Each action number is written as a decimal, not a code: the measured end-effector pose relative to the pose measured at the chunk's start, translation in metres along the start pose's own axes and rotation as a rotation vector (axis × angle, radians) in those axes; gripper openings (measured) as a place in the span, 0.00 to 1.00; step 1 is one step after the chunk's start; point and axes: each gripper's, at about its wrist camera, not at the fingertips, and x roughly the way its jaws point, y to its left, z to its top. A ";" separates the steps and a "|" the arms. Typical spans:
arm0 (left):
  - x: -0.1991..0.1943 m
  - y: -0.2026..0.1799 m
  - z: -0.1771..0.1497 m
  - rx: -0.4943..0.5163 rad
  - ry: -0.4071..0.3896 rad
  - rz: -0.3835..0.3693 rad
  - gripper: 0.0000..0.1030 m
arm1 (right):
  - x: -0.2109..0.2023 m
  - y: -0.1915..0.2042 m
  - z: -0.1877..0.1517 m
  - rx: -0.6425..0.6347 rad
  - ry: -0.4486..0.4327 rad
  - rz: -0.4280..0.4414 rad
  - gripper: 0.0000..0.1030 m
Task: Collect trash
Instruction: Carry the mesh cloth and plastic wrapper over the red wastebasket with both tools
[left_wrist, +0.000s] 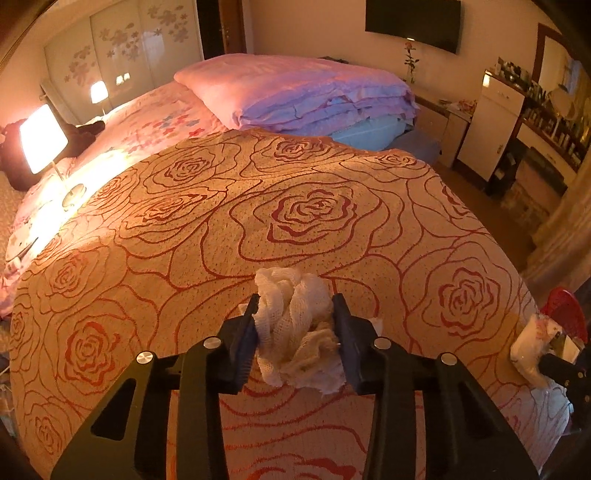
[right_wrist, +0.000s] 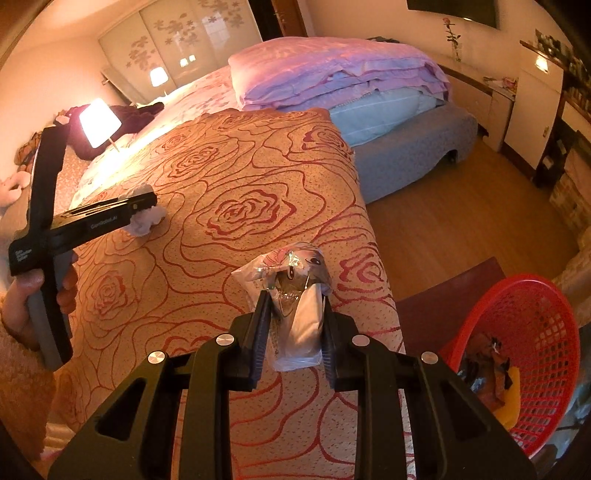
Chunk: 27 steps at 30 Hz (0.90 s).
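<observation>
My left gripper (left_wrist: 295, 306) is shut on a crumpled white tissue wad (left_wrist: 299, 328) just above the rose-patterned bedspread (left_wrist: 303, 214); it also shows in the right wrist view (right_wrist: 142, 206) with the tissue wad (right_wrist: 146, 219) at its tip. My right gripper (right_wrist: 295, 299) is shut on a crinkled plastic snack wrapper (right_wrist: 295, 295) over the bed's right side; the wrapper shows at the right edge of the left wrist view (left_wrist: 532, 347). A red mesh trash basket (right_wrist: 532, 332) with several pieces of trash inside stands on the floor to the right of the bed.
Folded pink and blue quilts (left_wrist: 310, 96) are piled at the far end of the bed. A lit lamp (left_wrist: 42, 138) stands on the left. White cabinets (left_wrist: 491, 129) and cluttered shelves line the right wall. Wooden floor (right_wrist: 461, 218) lies between bed and cabinets.
</observation>
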 end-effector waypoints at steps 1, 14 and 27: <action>-0.002 0.000 -0.001 0.000 0.000 -0.002 0.35 | 0.000 0.000 0.000 0.001 0.000 0.000 0.24; -0.032 -0.004 -0.028 0.007 0.004 -0.028 0.33 | -0.005 0.000 -0.003 0.021 -0.019 0.000 0.24; -0.069 -0.017 -0.068 0.028 -0.005 -0.117 0.33 | -0.031 -0.010 -0.005 0.066 -0.091 -0.029 0.24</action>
